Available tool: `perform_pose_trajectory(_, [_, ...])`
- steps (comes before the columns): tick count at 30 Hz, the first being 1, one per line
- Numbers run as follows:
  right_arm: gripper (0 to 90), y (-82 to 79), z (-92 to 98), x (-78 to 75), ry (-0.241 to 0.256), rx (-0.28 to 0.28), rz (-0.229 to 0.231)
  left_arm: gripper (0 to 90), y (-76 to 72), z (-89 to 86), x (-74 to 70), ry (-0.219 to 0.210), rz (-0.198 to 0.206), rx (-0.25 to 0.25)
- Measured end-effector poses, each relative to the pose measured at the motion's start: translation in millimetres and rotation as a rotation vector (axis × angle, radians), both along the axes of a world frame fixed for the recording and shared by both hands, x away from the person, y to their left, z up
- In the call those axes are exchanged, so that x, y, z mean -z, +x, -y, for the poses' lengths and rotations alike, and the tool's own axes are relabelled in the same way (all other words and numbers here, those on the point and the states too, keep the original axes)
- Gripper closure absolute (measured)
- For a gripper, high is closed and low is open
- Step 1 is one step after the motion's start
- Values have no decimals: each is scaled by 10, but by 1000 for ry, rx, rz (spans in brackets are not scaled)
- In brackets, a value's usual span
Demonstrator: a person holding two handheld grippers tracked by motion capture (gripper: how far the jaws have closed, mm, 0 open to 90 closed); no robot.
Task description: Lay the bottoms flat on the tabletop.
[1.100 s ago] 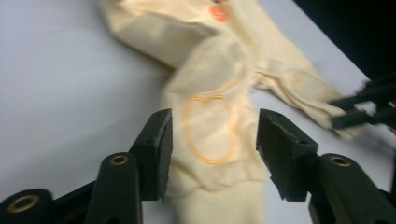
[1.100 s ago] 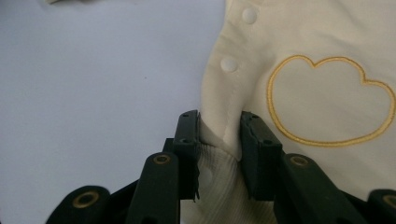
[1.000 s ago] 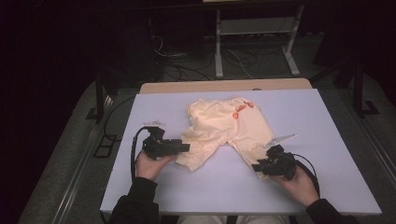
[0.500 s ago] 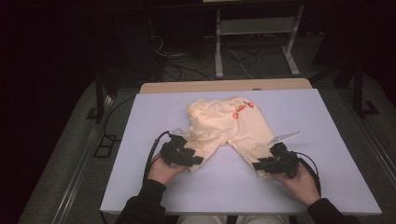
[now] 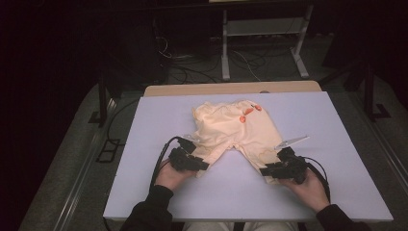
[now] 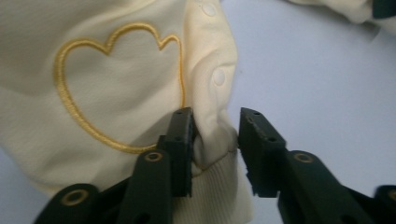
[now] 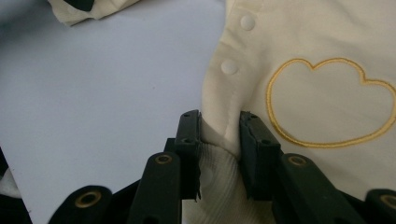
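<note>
On the pale lilac surface lies a pair of cream baby trousers, waist away from the person and the two legs spread toward them. At the left, the left claw sits at the cuff of the left-hand leg. In the left gripper view the left claw has its jaws around the ribbed cuff, one jaw pressed into the fabric and the other just beside it, a bunch of cloth between them, next to an embroidered yellow heart outline and a row of snap buttons. At the right, the right claw meets the other leg's end. In the right gripper view the right claw is clamped on that leg's ribbed cuff, beside two snaps and another heart outline.
</note>
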State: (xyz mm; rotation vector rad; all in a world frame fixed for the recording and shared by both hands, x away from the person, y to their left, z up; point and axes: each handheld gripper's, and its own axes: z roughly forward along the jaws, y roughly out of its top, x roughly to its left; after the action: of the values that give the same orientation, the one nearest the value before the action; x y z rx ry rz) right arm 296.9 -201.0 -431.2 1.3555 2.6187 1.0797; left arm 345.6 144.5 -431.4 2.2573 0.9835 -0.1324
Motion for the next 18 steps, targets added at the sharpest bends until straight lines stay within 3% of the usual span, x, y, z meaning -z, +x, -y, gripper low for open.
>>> perform_pose_trajectory(3, [698, 1, -3, 0, -1, -1, -1, 751, 50, -43, 5, -42, -52, -15])
perform_pose_trajectory(6, [700, -1, 5, -14, 13, 0, -1, 763, 31, -19, -48, -52, -65, -6])
perform_pose_trajectory(12, [699, -13, -6, -58, 43, -12, 0, 762, -84, 147, -178, -149, -100, 51])
perform_pose_trajectory(18, [699, -34, -72, -71, 43, -40, 1, 760, -174, 406, -111, -108, -116, 119])
